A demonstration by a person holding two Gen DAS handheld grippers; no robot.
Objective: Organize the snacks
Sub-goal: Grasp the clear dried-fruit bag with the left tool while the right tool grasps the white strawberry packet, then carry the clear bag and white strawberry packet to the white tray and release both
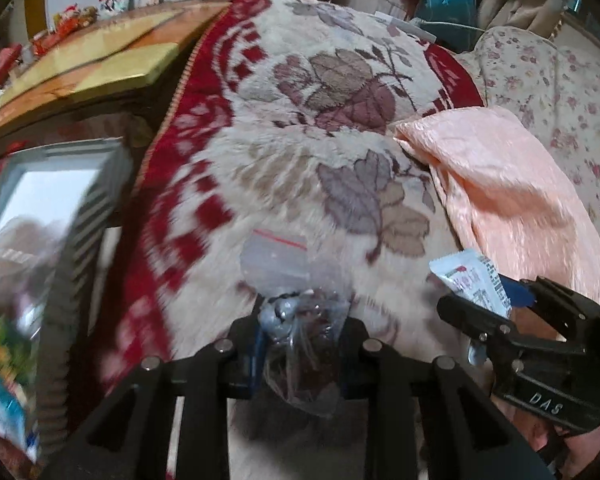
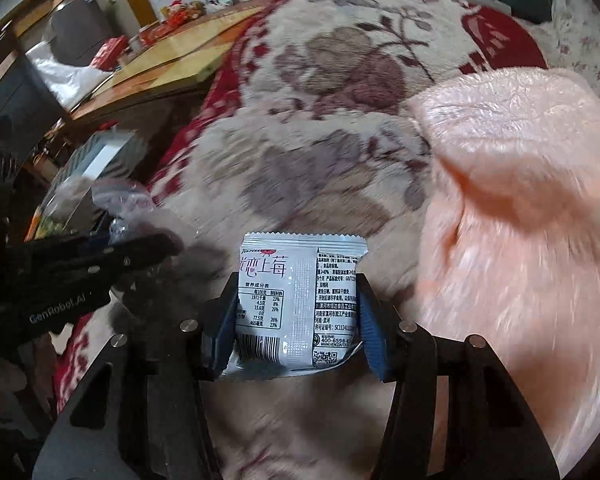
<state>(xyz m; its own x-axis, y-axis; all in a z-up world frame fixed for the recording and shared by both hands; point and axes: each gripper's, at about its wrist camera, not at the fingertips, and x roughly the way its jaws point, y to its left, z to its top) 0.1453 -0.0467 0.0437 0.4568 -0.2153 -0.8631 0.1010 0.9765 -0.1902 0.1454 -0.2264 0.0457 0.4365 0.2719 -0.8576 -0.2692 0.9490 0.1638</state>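
While right tongs (image 2: 298, 320) pinch snack packet (image 2: 300, 300), left tongs (image 1: 302, 332) pinch clear bag (image 1: 300, 344); pink cushion (image 2: 520, 200) beside.

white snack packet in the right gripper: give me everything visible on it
The white snack packet is a small sealed foil-like pouch with crimped, serrated top edge, back seam, printed nutrition table, barcode and QR code, and pink-purple lettering. It stands roughly upright, printed back toward the camera, pinched at both sides between the blue pads of the right gripper, held above the floral blanket. The left wrist view shows it too.
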